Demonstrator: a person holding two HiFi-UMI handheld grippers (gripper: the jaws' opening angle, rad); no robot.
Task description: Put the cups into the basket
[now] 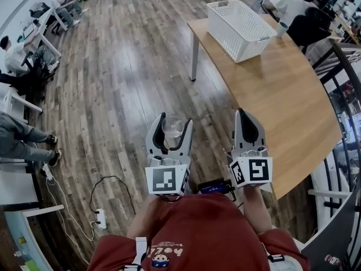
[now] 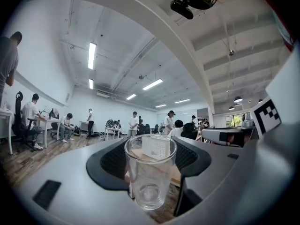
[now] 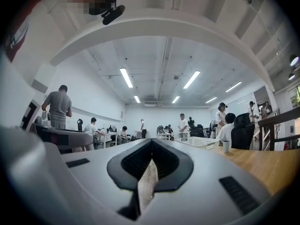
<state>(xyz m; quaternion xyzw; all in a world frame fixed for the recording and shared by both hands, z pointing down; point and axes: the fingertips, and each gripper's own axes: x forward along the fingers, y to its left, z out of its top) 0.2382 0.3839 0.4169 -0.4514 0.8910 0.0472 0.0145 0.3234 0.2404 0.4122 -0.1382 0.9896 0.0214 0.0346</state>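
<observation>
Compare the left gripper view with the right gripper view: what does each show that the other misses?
Left gripper view only: a clear glass cup held upright in the left claw. Right gripper view only: the right claw shut on nothing, and a white cup on the wooden table. Both: the white basket ahead.
</observation>
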